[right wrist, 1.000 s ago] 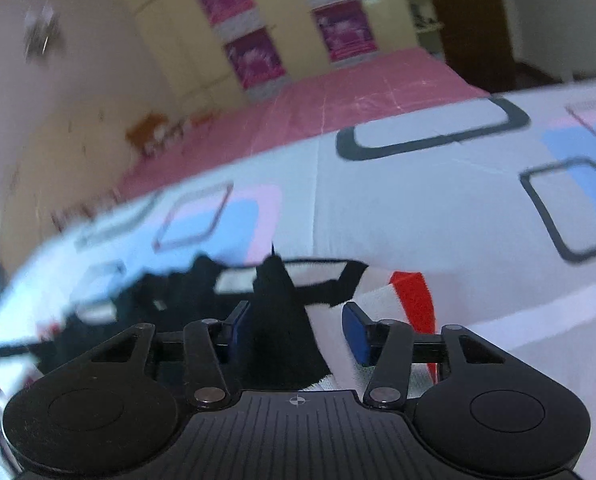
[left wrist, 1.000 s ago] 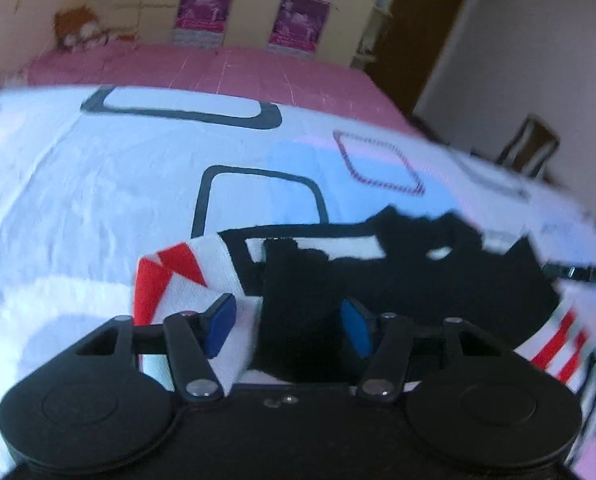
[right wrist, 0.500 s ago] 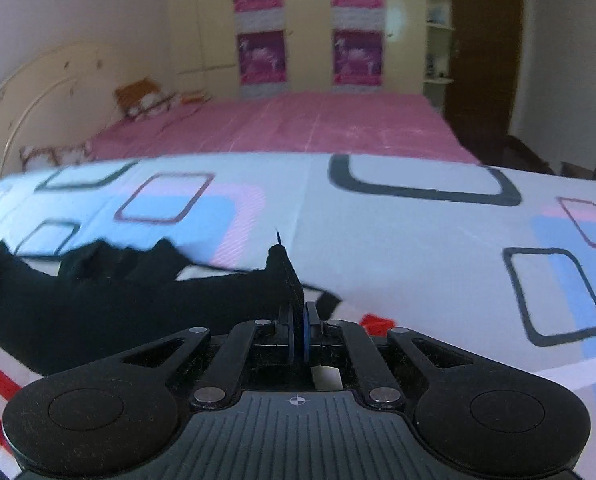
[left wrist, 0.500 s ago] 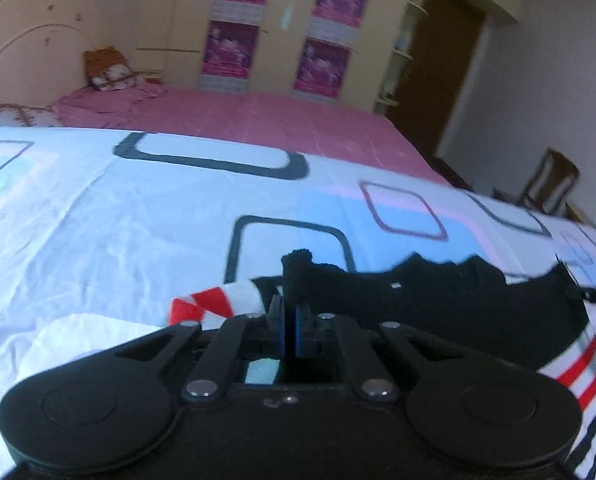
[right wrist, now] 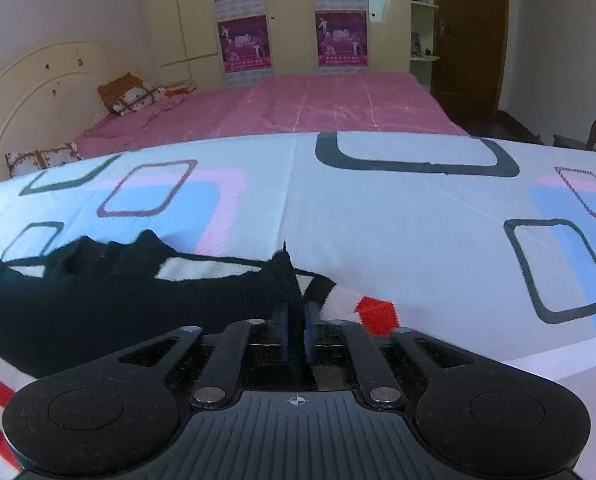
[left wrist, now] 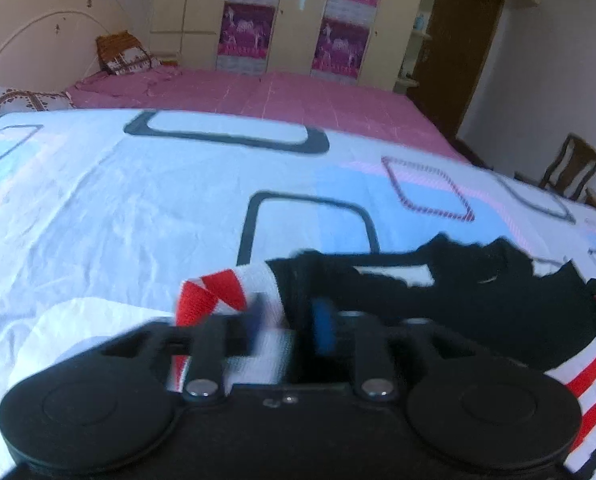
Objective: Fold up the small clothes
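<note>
Both claws at the black, red-and-white striped garment (left wrist: pixel 478 312) on the bed (left wrist: pixel 117 220).
The left claw (left wrist: pixel 287 322) has just opened, pads spread around black cloth; the right claw (right wrist: pixel 296 328), just loosening, pinches a raised fold. The lettering on the wardrobe posters (right wrist: pixel 341 38) is unreadable.

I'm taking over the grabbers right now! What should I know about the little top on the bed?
The left tool: its jaws have just been opening and stand apart, with the top's edge between them but not pinched.
The right tool: its jaws have just started opening, but its pads sit close on a raised black fold.
The black knit top with red and white striped trim lies on the white bedsheet with rounded squares, between the two tools.
Done: it looks like one fold is laid, black over stripes.
Left: let go fully, smooth it and finish folding.
</note>
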A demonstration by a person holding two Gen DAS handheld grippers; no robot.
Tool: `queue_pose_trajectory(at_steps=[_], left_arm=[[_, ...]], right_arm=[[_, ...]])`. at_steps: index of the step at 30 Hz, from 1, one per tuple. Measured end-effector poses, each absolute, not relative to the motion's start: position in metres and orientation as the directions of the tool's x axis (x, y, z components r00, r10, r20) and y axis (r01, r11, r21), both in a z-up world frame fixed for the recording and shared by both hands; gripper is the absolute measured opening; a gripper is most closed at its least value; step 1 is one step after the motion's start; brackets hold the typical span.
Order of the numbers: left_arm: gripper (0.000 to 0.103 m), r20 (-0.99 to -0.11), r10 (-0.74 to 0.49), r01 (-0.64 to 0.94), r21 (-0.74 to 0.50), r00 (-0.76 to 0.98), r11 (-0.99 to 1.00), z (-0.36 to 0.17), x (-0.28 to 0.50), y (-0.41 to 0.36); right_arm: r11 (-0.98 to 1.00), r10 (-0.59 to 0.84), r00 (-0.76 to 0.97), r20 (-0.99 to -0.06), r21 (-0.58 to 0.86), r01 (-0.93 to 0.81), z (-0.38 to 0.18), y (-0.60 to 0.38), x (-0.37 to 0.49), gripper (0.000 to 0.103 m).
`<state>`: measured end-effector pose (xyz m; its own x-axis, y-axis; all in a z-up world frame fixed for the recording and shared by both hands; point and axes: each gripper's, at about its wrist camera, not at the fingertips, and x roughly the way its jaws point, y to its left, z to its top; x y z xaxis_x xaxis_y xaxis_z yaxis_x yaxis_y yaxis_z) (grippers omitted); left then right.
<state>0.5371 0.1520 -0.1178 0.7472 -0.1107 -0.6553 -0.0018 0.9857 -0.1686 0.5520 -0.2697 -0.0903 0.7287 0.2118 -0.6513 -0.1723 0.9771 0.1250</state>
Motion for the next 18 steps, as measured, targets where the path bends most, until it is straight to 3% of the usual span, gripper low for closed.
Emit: queue_pose_trajectory(at_steps=[1, 2, 4, 6, 9, 12, 16, 17, 18], left_arm=[[0.071, -0.637, -0.093, -0.013, -0.16, 0.765, 0.987, -0.112, 0.529, 0.15], [0.071, -0.615, -0.063, -0.027, -0.137, 0.786, 0.99, -0.107, 0.519, 0.147], [0.063, -0.577, -0.073, 0.0, -0.124, 0.814, 0.992, -0.097, 0.5, 0.133], [0.059, -0.563, -0.151, 0.067, -0.168, 0.812, 0.984, -0.095, 0.487, 0.112], [0.059, -0.591, -0.267, 0.214, -0.159, 0.762, 0.964, -0.104, 0.48, 0.064], [0.063, -0.631, -0.304, 0.308, -0.107, 0.713, 0.945, -0.116, 0.483, 0.032], [0.064, -0.634, -0.203, 0.212, -0.063, 0.746, 0.975, -0.127, 0.49, 0.055], [0.061, -0.637, -0.132, 0.146, -0.031, 0.759, 0.989, -0.128, 0.492, 0.068], [0.05, -0.631, -0.107, 0.105, -0.042, 0.769, 0.994, -0.129, 0.492, 0.086]], right_arm=[[0.976, 0.213, 0.746, -0.631, 0.109, -0.187, -0.084, -0.268, 0.543, 0.055], [0.973, 0.224, 0.749, -0.624, 0.103, -0.205, -0.08, -0.266, 0.536, 0.055], [0.961, 0.271, 0.736, -0.62, 0.126, -0.247, -0.073, -0.255, 0.521, 0.055], [0.933, 0.343, 0.693, -0.634, 0.142, -0.332, -0.073, -0.233, 0.507, 0.04], [0.884, 0.429, 0.633, -0.644, 0.153, -0.443, -0.08, -0.192, 0.493, 0.038], [0.841, 0.472, 0.585, -0.66, 0.137, -0.524, -0.089, -0.159, 0.488, 0.038], [0.866, 0.409, 0.616, -0.674, 0.073, -0.495, -0.096, -0.16, 0.5, 0.038], [0.895, 0.354, 0.65, -0.672, 0.043, -0.444, -0.096, -0.169, 0.504, 0.038], [0.933, 0.269, 0.691, -0.671, 0.001, -0.361, -0.098, -0.184, 0.51, 0.038]])
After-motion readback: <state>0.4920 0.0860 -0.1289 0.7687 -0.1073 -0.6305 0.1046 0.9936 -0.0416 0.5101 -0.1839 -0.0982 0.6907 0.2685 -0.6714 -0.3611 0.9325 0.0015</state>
